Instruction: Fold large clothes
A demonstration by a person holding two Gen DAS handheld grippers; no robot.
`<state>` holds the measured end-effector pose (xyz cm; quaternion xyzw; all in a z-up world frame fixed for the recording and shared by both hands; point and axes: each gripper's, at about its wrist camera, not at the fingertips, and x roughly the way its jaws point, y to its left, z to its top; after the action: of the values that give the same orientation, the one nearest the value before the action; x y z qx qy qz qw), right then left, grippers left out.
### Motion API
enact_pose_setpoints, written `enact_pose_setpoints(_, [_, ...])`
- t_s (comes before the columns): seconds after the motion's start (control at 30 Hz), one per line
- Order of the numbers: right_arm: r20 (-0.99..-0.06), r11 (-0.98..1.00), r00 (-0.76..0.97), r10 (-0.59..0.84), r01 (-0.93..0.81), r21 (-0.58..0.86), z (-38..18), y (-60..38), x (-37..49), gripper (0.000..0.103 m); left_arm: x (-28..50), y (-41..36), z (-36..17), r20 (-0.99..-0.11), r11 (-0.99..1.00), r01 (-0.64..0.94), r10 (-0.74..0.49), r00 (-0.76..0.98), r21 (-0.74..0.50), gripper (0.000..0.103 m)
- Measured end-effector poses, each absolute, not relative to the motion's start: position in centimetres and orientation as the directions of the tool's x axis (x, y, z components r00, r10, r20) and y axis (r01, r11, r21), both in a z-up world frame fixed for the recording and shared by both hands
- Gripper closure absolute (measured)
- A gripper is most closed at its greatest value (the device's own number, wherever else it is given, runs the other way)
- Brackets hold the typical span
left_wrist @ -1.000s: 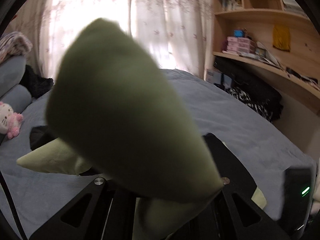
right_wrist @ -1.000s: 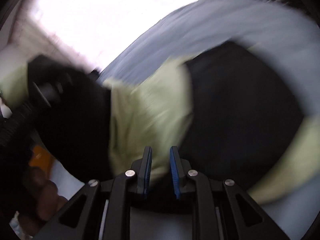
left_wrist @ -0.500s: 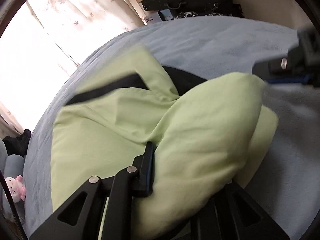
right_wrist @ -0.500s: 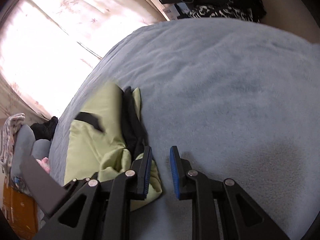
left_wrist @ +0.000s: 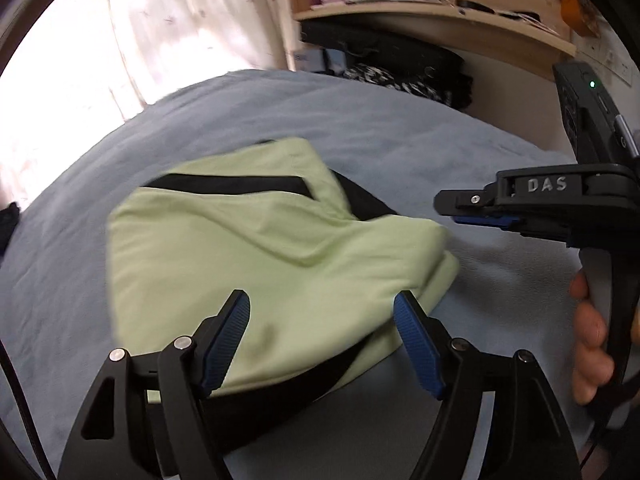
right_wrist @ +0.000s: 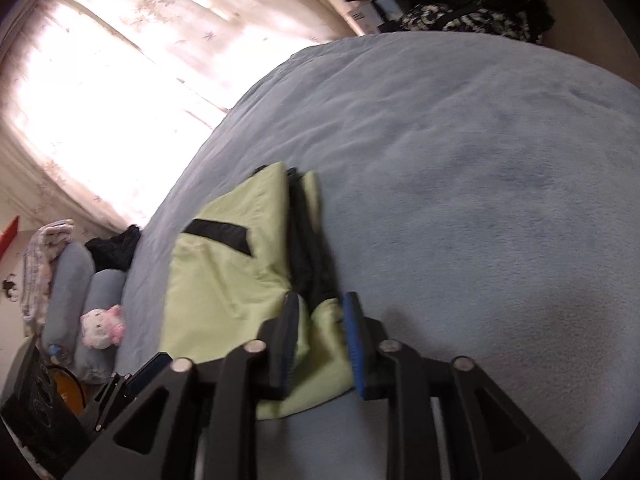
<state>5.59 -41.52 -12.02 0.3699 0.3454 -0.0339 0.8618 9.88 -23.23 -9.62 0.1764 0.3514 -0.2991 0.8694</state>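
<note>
The green garment (left_wrist: 256, 256), light green with black panels and a black stripe, now lies as a folded bundle on the grey-blue bed (left_wrist: 400, 136). One second ago it was hanging in front of the left camera, lifted off the bed; half a second ago it was coming down, with its top layer bulging over the left claw. Now that layer is down and almost flat.

The left claw (left_wrist: 322, 344) has just been opening. Its jaws stand wide apart on both sides of the near edge of the garment, and the blue pads (left_wrist: 418, 344) do not press on the fabric, so the cloth is released. The right claw (right_wrist: 322, 340) has also just been opening a little. A small corner of green fabric lies between its jaws, but there is a gap on both sides, so I judge that it does not grip. In the left view this claw hovers just beside the right edge of the bundle, held by a person's hand (left_wrist: 592, 340).

For the task this means, I think, that one fold is finished. The bundle is still somewhat puffy near the right side, so it may need smoothing or one more fold.
</note>
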Motion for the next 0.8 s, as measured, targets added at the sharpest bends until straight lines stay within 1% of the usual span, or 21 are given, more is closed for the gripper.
enact_pose_setpoints(0.03, [-0.611, 0.719, 0.761, 0.218, 0.298, 0.628, -11.7, -41.5, 5.7, 0.069, 10.0, -22.6, -9.2, -0.714, 0.772, 0.628, -0.388, 0.583, 0.094, 0.030])
enact_pose_setpoints(0.07, [-0.599, 0.714, 0.761, 0.250, 0.273, 0.645, -11.2, -41.5, 5.9, 0.063, 10.2, -21.3, -8.6, -0.709, 0.798, 0.596, -0.372, 0.599, 0.085, 0.030])
enact_pose_setpoints(0.1, [-0.594, 0.712, 0.752, 0.284, 0.249, 0.656, -10.8, -41.6, 6.3, 0.062, 10.7, -19.8, -8.2, -0.708, 0.823, 0.565, -0.360, 0.608, 0.066, 0.030])
enact_pose_setpoints(0.2, [-0.592, 0.685, 0.706, 0.389, 0.209, 0.698, -10.4, -41.9, 7.8, 0.062, 13.1, -16.2, -8.2, -0.733, 0.888, 0.460, -0.317, 0.602, -0.007, 0.030])
enact_pose_setpoints(0.27, [-0.623, 0.684, 0.666, 0.409, 0.228, 0.693, -10.6, -42.0, 8.7, 0.062, 14.4, -13.7, -9.1, -0.767, 0.912, 0.402, -0.312, 0.561, -0.077, 0.033])
enact_pose_setpoints(0.3, [-0.647, 0.693, 0.632, 0.427, 0.231, 0.683, -10.8, -42.0, 9.4, 0.062, 15.2, -12.4, -9.7, -0.783, 0.916, 0.378, -0.330, 0.528, -0.131, 0.039])
enact_pose_setpoints(0.33, [-0.658, 0.696, 0.613, 0.436, 0.234, 0.679, -10.9, -41.9, 9.7, 0.062, 15.9, -11.4, -10.3, -0.794, 0.917, 0.358, -0.348, 0.499, -0.177, 0.042])
enact_pose_setpoints(0.43, [-0.689, 0.692, 0.529, 0.496, 0.237, 0.681, -11.7, -41.2, 10.9, 0.062, 17.1, -9.1, -12.0, -0.819, 0.913, 0.306, -0.384, 0.427, -0.269, 0.042])
enact_pose_setpoints(0.5, [-0.721, 0.711, 0.496, 0.485, 0.256, 0.655, -12.0, -40.7, 11.3, 0.062, 17.3, -8.0, -13.0, -0.820, 0.904, 0.288, -0.414, 0.395, -0.317, 0.042])
enact_pose_setpoints(0.57, [-0.733, 0.723, 0.468, 0.494, 0.247, 0.645, -12.4, -40.1, 11.9, 0.062, 17.7, -7.5, -13.6, -0.811, 0.886, 0.279, -0.455, 0.367, -0.370, 0.042])
enact_pose_setpoints(0.67, [-0.759, 0.742, 0.423, 0.495, 0.249, 0.623, -13.3, -39.7, 13.1, 0.062, 18.6, -7.2, -14.4, -0.800, 0.868, 0.270, -0.491, 0.344, -0.417, 0.042])
enact_pose_setpoints(0.73, [-0.771, 0.754, 0.398, 0.496, 0.243, 0.611, -13.9, -39.3, 14.1, 0.062, 19.1, -7.3, -14.9, -0.803, 0.864, 0.268, -0.497, 0.328, -0.426, 0.042])
enact_pose_setpoints(0.77, [-0.773, 0.763, 0.394, 0.497, 0.225, 0.606, -14.1, -38.9, 14.7, 0.064, 19.4, -7.5, -15.2, -0.805, 0.862, 0.271, -0.500, 0.318, -0.429, 0.042])
enact_pose_setpoints(0.8, [-0.774, 0.773, 0.395, 0.495, 0.207, 0.599, -14.0, -38.5, 15.1, 0.078, 19.7, -7.6, -15.4, -0.807, 0.862, 0.270, -0.500, 0.313, -0.429, 0.042])
